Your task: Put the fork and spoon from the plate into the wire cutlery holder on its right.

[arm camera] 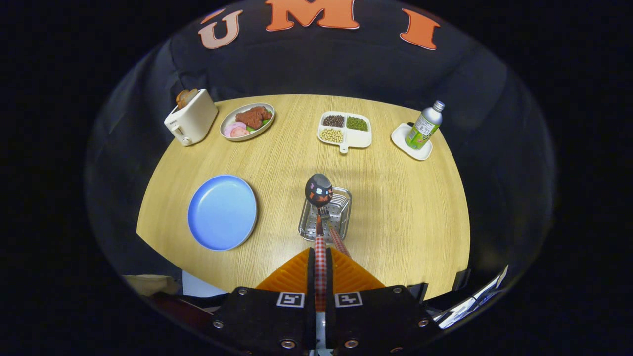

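Note:
My gripper (pixel 320 253) is shut on the red-and-white checked handle of the spoon (pixel 318 190). The spoon's shiny dark bowl is raised over the far rim of the wire cutlery holder (pixel 343 217), just beyond the fingers. The fork (pixel 338 239) lies in the holder with its tines down in the basket. Its checked handle leans out over the near rim, right beside the spoon's handle. The blue plate (pixel 222 211) sits to the left of the holder with nothing on it.
On the round wooden table (pixel 405 212), the far side holds a white toaster (pixel 191 120), a plate of food (pixel 247 121), a divided dish of beans (pixel 345 129) and a bottle on a white coaster (pixel 423 127). A table edge runs close below the fingers.

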Demonstrator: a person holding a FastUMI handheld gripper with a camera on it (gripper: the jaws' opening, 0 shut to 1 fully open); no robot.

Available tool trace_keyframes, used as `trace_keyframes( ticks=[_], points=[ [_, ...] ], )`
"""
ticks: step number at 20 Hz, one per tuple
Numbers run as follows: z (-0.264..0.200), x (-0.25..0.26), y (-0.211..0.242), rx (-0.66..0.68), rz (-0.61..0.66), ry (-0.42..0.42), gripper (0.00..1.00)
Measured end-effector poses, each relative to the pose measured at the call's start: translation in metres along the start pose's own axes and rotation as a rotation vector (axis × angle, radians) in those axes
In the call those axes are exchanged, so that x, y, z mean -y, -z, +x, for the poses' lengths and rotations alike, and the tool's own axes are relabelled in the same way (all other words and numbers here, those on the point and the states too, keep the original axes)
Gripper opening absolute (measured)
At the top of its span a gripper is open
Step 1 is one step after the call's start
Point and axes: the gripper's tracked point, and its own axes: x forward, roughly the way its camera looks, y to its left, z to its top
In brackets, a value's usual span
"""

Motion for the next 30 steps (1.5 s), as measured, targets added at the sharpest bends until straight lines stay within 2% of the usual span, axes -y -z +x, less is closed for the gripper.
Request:
trace_keyframes(
  ticks=[4, 18, 24, 30],
  points=[
    [0.000, 0.004, 0.006, -0.100, -0.025, -0.039, 0.08],
    [0.036, 0.019, 0.002, -0.377, -0.126, -0.034, 0.08],
    [0.050, 0.009, 0.000, -0.436, -0.162, -0.041, 0.08],
    [0.055, 0.005, -0.012, -0.410, -0.134, -0.053, 0.16]
  ],
)
